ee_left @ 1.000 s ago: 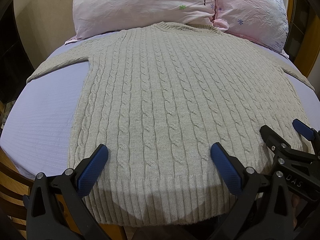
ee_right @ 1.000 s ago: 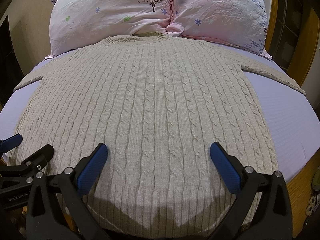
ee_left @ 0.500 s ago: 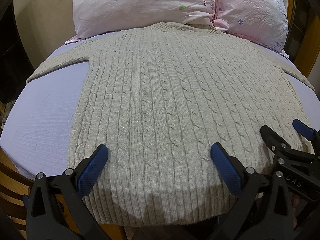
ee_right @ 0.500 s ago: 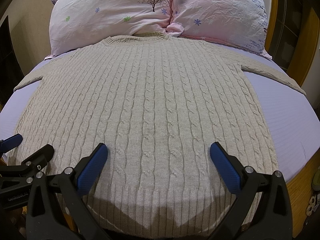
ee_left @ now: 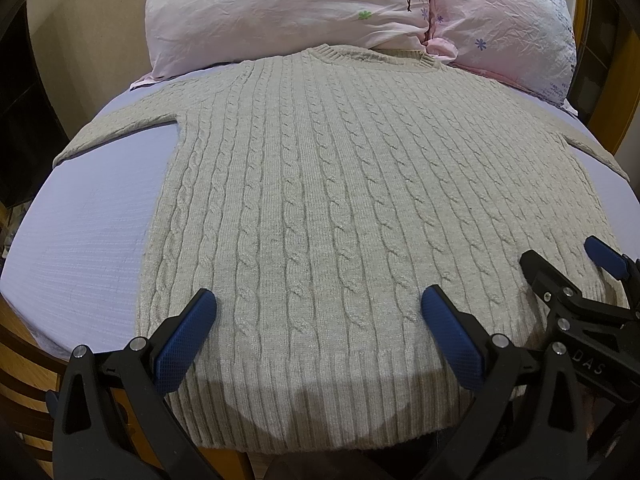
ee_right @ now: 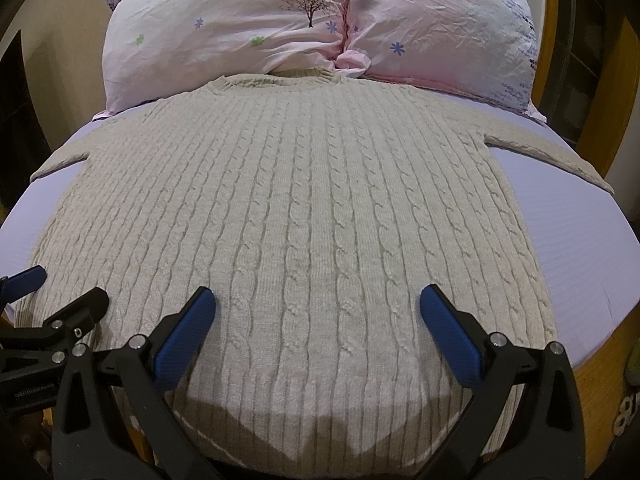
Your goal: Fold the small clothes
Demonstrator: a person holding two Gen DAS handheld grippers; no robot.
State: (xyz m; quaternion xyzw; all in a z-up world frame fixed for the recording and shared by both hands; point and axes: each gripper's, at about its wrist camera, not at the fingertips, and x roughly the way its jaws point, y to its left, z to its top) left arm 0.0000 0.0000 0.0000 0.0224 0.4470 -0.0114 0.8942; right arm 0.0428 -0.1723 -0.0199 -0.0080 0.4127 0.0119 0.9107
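Observation:
A beige cable-knit sweater (ee_left: 328,184) lies flat on the bed, collar toward the pillows, sleeves spread to both sides, hem at the near edge; it also fills the right wrist view (ee_right: 312,208). My left gripper (ee_left: 318,312) is open and empty above the hem, left of centre. My right gripper (ee_right: 316,312) is open and empty above the hem, right of centre. The right gripper shows at the right edge of the left wrist view (ee_left: 568,268), and the left gripper shows at the left edge of the right wrist view (ee_right: 60,292).
The bed has a lavender sheet (ee_left: 88,232). Two pink flowered pillows (ee_right: 240,28) lie against the far end, touching the collar. A wooden bed frame (ee_right: 600,364) runs along the right side. The near edge of the mattress is below the hem.

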